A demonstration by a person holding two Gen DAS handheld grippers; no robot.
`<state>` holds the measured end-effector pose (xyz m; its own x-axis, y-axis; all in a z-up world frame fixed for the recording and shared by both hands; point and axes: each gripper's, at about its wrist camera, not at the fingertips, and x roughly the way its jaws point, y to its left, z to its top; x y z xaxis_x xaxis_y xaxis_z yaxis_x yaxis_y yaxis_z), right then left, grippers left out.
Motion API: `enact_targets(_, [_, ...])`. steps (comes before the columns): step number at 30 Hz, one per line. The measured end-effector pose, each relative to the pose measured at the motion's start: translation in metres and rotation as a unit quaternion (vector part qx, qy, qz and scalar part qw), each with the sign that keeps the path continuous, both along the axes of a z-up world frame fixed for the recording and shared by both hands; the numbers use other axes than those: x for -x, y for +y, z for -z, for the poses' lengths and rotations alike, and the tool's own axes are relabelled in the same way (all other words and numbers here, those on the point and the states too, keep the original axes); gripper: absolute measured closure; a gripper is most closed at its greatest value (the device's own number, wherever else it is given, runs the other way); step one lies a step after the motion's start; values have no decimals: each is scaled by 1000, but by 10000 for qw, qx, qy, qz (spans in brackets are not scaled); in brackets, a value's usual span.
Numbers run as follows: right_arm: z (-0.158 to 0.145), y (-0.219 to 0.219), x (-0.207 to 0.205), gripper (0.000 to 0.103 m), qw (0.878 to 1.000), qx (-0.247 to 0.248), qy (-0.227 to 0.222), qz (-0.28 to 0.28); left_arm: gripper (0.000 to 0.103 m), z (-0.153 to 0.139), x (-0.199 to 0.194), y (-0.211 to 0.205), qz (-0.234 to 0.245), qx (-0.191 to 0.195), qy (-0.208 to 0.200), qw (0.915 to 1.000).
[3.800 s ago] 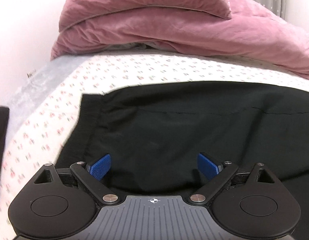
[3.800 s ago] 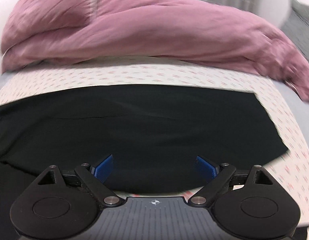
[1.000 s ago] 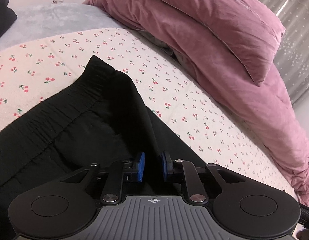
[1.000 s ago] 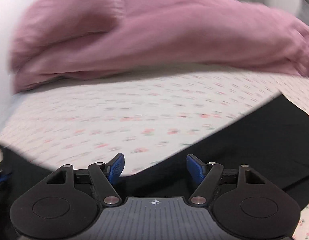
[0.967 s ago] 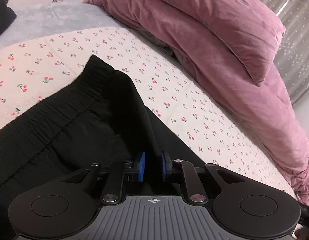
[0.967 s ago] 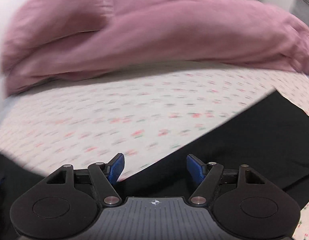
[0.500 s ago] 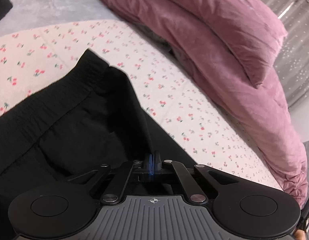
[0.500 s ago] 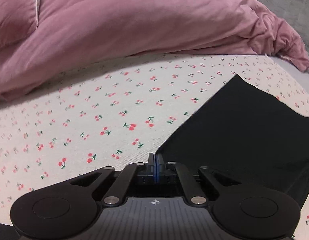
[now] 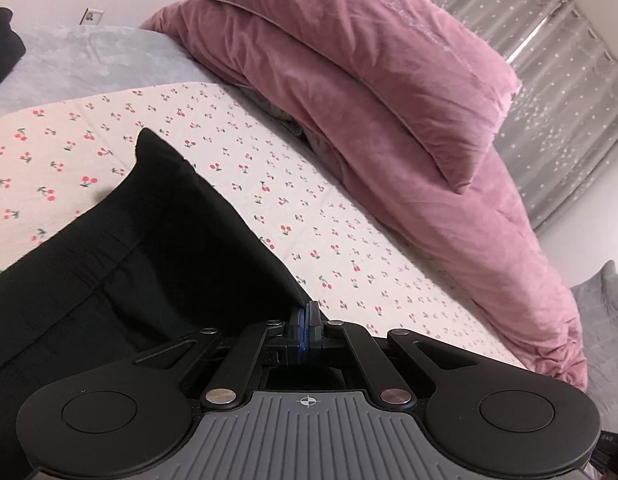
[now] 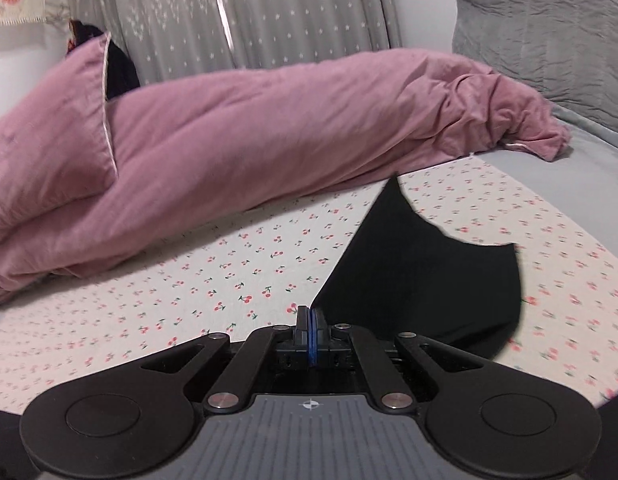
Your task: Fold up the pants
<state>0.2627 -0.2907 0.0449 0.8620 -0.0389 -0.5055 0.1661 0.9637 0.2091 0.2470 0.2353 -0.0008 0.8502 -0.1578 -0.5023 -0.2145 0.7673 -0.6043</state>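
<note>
Black pants [image 9: 121,248] lie on a cherry-print sheet [image 9: 309,216]. In the left wrist view the waistband end runs up to the left, and my left gripper [image 9: 308,312] is shut on the far edge of the pants, lifting it off the sheet. In the right wrist view my right gripper [image 10: 309,318] is shut on the far edge of the pants near the leg end [image 10: 421,276], which is raised and curls up above the sheet [image 10: 229,280].
A pink duvet [image 9: 389,120] and a pink pillow [image 9: 373,52] lie along the far side of the bed; the duvet also shows in the right wrist view [image 10: 269,132]. Grey curtains [image 10: 229,12] hang behind. A grey cushion [image 10: 549,28] stands at the right.
Both grippers, shut on the far edge half a second ago, have risen with the pants. The edge and the leg end now hang lifted off the sheet.
</note>
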Motion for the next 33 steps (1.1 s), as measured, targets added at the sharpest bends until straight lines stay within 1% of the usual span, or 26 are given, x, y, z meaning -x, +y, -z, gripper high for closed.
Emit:
enact_targets(6, [3,-15,61,103,9999,-48,-96,-134,103,-8,40,3,218,-57,-40,9997])
enact_targets(9, [14,-18,90,103,9996,17,-25,-295,103,-12,61,3,480,-153,-102,9987])
enact_targets(11, [24,-21,107,103,9992,89,80,-384,103,-12,74,3,618,-299,-67,9976])
enact_targets(14, [38,-25,127,103,9981,126,301,-516,103,-1,91,5,803,-356,178,9960])
enact_targets(17, [51,-29,141,103,9966,226,496,-611,103,14,106,9,1022,-240,482,9933])
enact_targets(19, [60,-28,147,103,9952,337,627,-668,103,21,115,11,1177,-216,626,9908])
enact_targets(22, [74,-26,153,103,9918,530,854,-795,103,29,127,13,1282,-219,782,9884])
enact_targets(24, [83,-25,155,102,9882,678,1053,-882,103,35,135,14,1311,-220,896,9871])
enact_targets(26, [92,-24,157,101,9843,812,1251,-941,102,41,140,15,1415,-241,1068,9839])
enact_targets(28, [95,-24,156,96,9815,849,1404,-985,96,47,140,17,1478,-195,1253,9808])
enact_targets(30, [92,-25,159,78,9816,871,1352,-1027,94,45,143,20,1475,-138,1255,9810])
enact_targets(31, [87,-24,161,72,9826,917,1230,-1044,86,40,146,19,1409,-208,1212,9824])
enact_targets(32, [80,-23,164,61,9839,975,1063,-1055,79,34,149,17,1357,-372,1146,9834])
enact_targets(33, [73,-22,167,58,9846,1034,891,-1090,61,26,152,14,1305,-605,1034,9842])
